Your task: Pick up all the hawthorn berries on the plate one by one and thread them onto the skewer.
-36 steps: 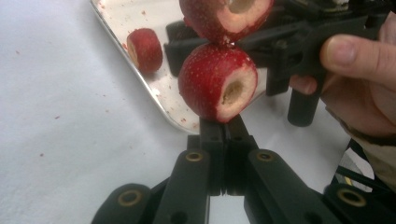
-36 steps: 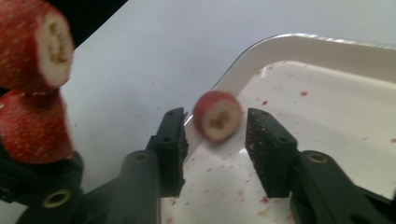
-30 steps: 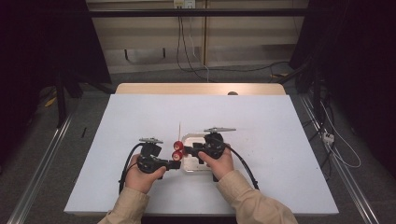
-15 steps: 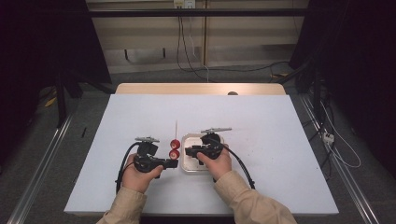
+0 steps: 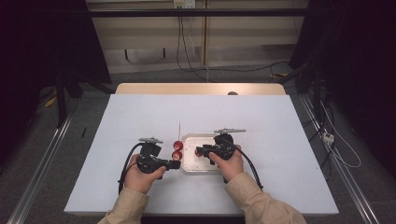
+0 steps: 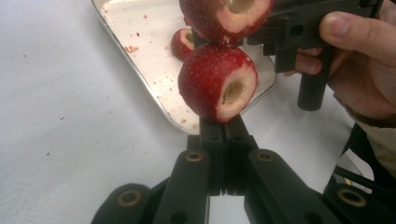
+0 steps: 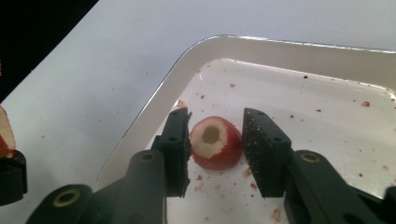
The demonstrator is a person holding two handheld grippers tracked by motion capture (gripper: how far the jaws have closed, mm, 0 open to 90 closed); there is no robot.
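Two cored red fruits sit threaded on a thin skewer that my left gripper clamps tight, held just off the left edge of the white tray. A second ago my right gripper was up beside them; it has since dropped into the tray, where it hangs open astride a third cored fruit, not yet squeezing. I judge that fruit goes on the skewer next. Red crumbs speckle the tray. It lies near the front edge of the white surface, with cables across the dim floor beyond.
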